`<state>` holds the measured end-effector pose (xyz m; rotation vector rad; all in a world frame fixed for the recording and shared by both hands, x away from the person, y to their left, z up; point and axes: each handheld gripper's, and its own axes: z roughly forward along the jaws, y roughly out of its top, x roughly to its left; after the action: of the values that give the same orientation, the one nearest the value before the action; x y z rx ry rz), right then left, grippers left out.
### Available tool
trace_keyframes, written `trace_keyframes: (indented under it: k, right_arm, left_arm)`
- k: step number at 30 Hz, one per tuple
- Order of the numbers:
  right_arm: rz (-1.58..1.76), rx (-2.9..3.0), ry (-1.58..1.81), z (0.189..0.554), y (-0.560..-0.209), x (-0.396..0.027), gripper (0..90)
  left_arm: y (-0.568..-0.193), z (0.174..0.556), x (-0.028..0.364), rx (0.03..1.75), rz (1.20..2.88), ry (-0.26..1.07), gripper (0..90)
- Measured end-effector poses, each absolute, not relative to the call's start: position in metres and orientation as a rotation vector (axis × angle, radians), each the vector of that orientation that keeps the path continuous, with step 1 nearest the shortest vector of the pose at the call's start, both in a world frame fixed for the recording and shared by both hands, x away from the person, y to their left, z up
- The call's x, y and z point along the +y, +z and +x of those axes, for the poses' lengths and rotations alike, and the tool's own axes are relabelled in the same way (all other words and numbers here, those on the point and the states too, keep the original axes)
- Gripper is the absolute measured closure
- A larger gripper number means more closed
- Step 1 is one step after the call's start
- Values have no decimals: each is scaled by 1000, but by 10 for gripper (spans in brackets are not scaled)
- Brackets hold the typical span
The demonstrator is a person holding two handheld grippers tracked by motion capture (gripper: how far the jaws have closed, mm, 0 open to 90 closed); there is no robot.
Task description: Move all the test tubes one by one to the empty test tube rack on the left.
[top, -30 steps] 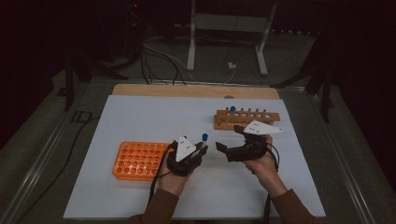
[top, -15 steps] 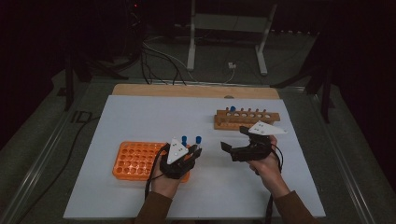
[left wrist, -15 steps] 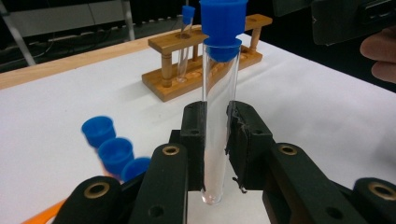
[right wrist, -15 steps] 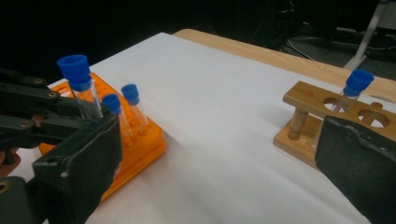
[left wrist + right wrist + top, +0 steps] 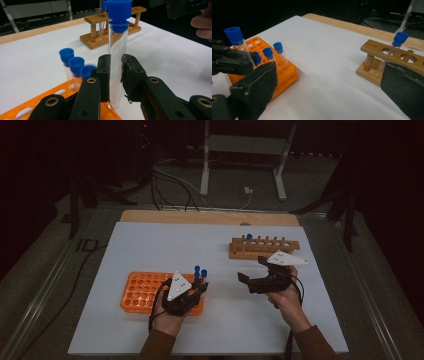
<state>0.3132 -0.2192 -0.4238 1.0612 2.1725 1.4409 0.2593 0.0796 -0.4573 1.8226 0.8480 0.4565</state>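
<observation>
L gripper (image 5: pixel 192 287) moved over orange rack (image 5: pixel 137 292) | jaws clamp test tube (image 5: pixel 117 62) | R gripper (image 5: pixel 250 279) jaws wide, empty

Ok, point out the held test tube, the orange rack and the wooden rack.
Held test tube (image 5: pixel 117 62): left gripper view, glass body between the pads.
Orange rack (image 5: pixel 142 290): high view, its holed top.
Wooden rack (image 5: pixel 409 60): right gripper view, top bar.

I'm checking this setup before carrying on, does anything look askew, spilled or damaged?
Nothing is spilled or tipped. One oddity: the pad on one side of the left tongs, which grip the capped test tube, looks ragged and chipped along its edge. The single tube in the wooden rack leans in its hole.
</observation>
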Motion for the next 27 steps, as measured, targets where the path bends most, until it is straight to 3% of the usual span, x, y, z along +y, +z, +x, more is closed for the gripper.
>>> trace_keyframes:
  k: [27]
  right_arm:
    - [1055, 2166, 1451, 311, -423, -223, 16]
  left_arm:
    - [-469, 247, 92, 841, 1842, 495, 767]
